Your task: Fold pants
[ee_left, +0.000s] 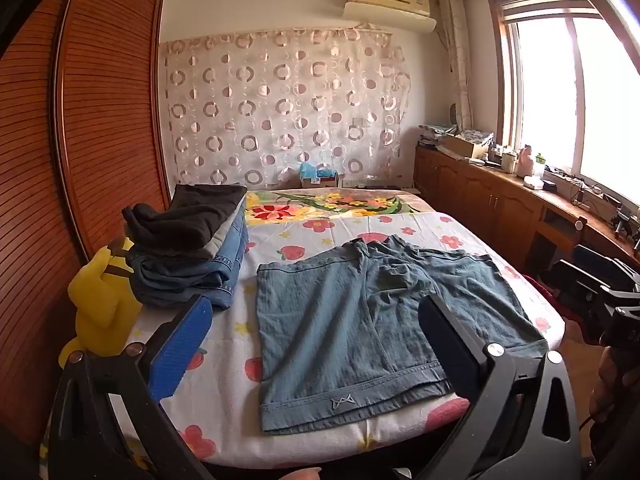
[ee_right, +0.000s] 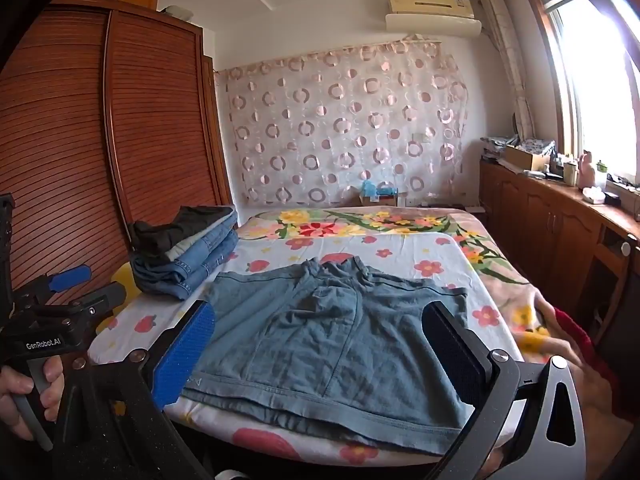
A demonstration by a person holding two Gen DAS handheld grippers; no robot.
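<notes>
both jaws wide apart, empty, above blue shorts [ee_left: 360,320]; "genrobot.ai" on left gripper [ee_right: 76,280].

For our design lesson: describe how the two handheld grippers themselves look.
Each has a black frame with silver bolts and two jaws, one faced with a textured blue pad, one black. The left gripper body reads "GenRobot.AI" in white in the right wrist view, above a grey trigger. The right gripper matches.

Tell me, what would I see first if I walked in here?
Blue-green shorts spread flat in the middle of the flowery bed. A stack of folded clothes sits at its left edge, with a yellow plush toy beside it. Both grippers, left and right, hang open above the shorts.
</notes>
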